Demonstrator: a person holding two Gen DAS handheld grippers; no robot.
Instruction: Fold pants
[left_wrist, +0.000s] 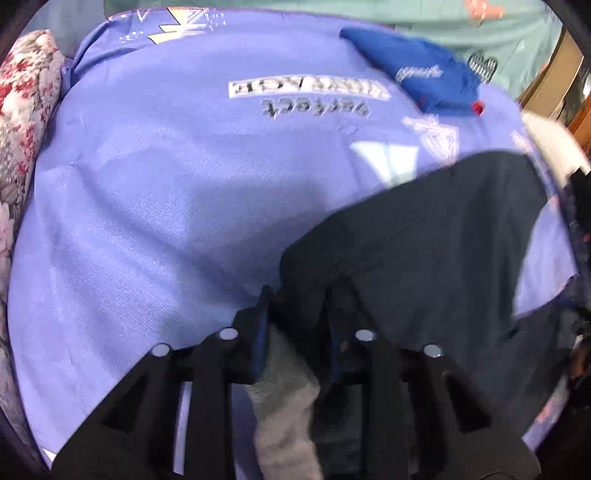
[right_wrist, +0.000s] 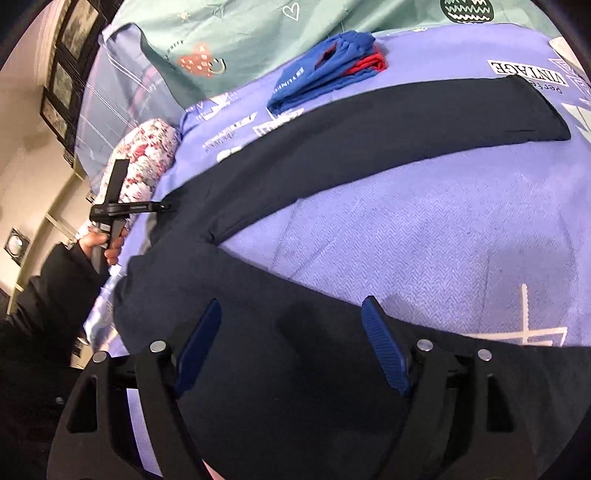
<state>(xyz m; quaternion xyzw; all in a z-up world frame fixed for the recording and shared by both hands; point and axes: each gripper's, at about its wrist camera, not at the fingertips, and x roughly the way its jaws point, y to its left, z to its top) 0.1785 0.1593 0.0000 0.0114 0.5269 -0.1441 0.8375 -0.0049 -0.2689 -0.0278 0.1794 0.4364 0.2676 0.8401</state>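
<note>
Now the dark pants lie spread across the purple bedsheet, near folded blue clothes. Left gripper is clamped on the pants' edge; right gripper hovers over them, jaws apart.

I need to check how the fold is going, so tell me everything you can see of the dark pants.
The dark pants are navy, of soft matte fabric, spread flat on the lilac printed bedspread. One leg stretches away toward the "VINTAGE" print, ending in a straight hem; the wider part lies near the cameras. The left hand-held gripper is shut on an edge of the fabric, where a grey inner lining shows. The right hand-held gripper hangs open over the cloth.
</note>
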